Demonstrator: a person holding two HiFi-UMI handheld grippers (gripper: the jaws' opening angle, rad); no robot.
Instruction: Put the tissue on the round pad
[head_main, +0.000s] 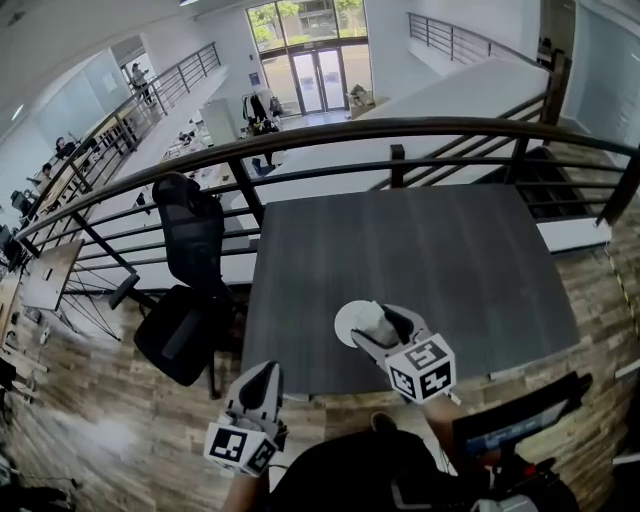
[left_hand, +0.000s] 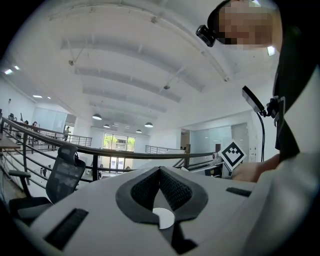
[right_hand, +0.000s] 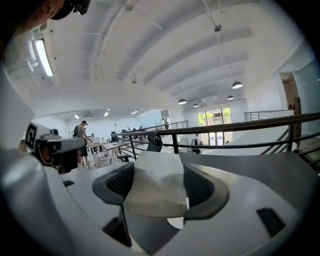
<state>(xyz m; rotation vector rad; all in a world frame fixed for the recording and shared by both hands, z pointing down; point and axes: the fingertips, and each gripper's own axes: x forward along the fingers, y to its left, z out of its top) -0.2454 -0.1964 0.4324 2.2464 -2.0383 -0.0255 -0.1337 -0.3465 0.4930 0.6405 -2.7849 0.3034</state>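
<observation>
Risk noted: the pad (head_main: 347, 322) lay close to the near edge of the counter (head_main: 430, 250). An off-centre release could therefore have left the tissue (right_hand: 156, 185) half off the pad or tipping toward that edge. The tissue looked soft and bulged between the jaws. Had the jaws parted while it was above the pad rather than resting on it, it could have landed skewed. It could also have clung to one jaw and been dragged off as the hand-held gripper backed out. The pad looked thin and loose, so a downward press with any sideways push might have slid it. No view showed whether the tissue's underside touched the pad. Pose: the right hand-held gripper (head_main: 383, 322) reached in from the near right, angled far-left, tips over the pad, jaws wide and clamped on two sides of the tissue. The left hand-held gripper (head_main: 262, 378) sat by the counter's near-left corner, well apart from pad and tissue. It pointed toward the far side, jaws closed together with nothing between them.
</observation>
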